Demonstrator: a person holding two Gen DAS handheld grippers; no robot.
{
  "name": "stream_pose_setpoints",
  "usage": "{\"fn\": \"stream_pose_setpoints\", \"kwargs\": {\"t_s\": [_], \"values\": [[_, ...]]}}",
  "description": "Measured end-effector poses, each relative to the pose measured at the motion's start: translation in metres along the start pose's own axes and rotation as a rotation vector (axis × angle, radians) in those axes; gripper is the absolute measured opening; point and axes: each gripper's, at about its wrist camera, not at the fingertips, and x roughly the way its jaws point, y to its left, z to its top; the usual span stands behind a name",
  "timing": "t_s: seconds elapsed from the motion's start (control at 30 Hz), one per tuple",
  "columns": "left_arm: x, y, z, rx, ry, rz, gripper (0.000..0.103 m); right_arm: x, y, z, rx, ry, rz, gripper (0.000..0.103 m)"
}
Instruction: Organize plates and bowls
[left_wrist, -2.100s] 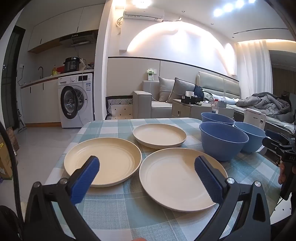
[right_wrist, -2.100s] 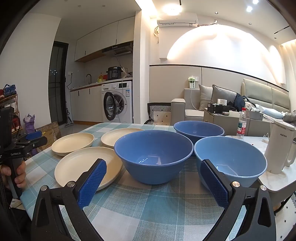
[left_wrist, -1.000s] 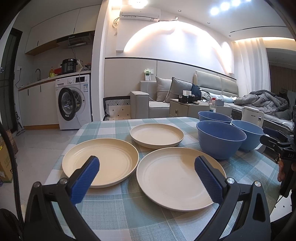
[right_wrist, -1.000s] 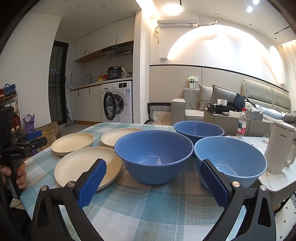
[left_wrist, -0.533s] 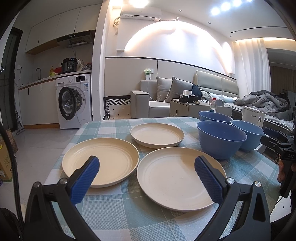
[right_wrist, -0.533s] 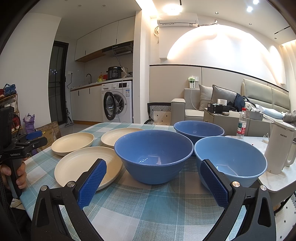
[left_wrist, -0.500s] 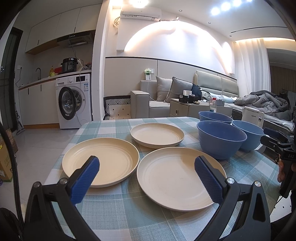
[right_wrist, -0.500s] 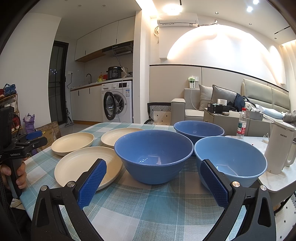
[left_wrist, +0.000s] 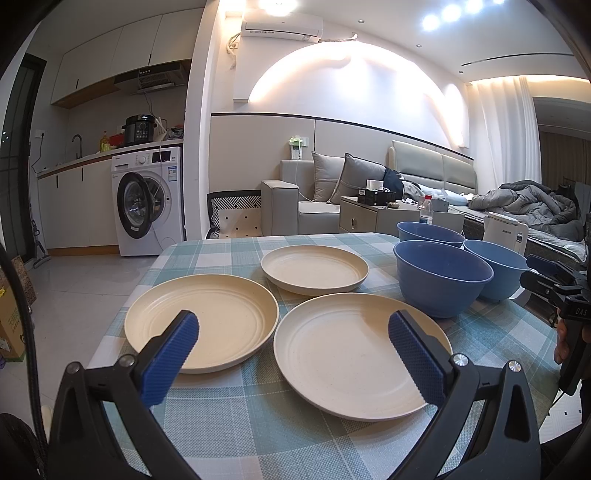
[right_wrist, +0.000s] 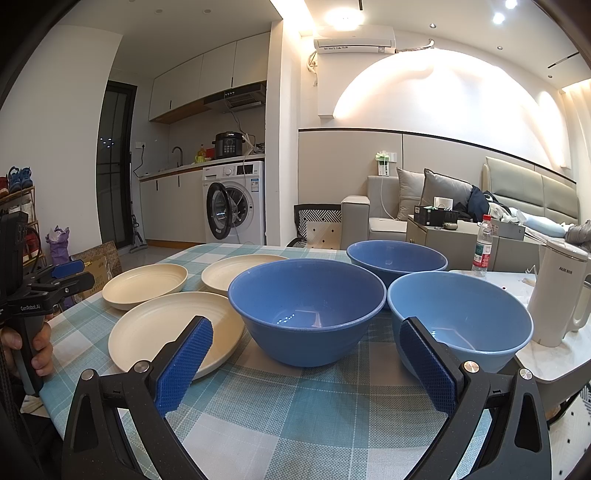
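Observation:
Three cream plates lie apart on the checked tablecloth (left_wrist: 240, 413): a left plate (left_wrist: 218, 317), a near plate (left_wrist: 351, 350) and a smaller far plate (left_wrist: 314, 267). Three blue bowls stand to their right: a near bowl (right_wrist: 306, 302), a far bowl (right_wrist: 397, 254) and a lighter right bowl (right_wrist: 461, 314). My left gripper (left_wrist: 293, 343) hovers open above the table's near edge, facing the two front plates. My right gripper (right_wrist: 308, 352) is open too, low in front of the near bowl. Neither holds anything.
A white kettle (right_wrist: 561, 291) stands on a white side surface right of the bowls, with a water bottle (right_wrist: 482, 251) behind it. A hand (right_wrist: 37, 343) holds the other gripper at the table's left edge. Beyond the table are a sofa and a washing machine (left_wrist: 147, 199).
The left wrist view has shifted very slightly, and the plates sit a touch lower and to the left. The right gripper and all the dishes have stayed put.

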Motion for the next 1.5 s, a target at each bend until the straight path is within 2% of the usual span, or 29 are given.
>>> {"fn": "stream_pose_setpoints", "kwargs": {"t_s": [1.5], "values": [[-0.0009, 0.0016, -0.0030, -0.020, 0.005, 0.011, 0.103, 0.0033, 0.0007, 0.0010, -0.003, 0.022, -0.008, 0.103]]}}
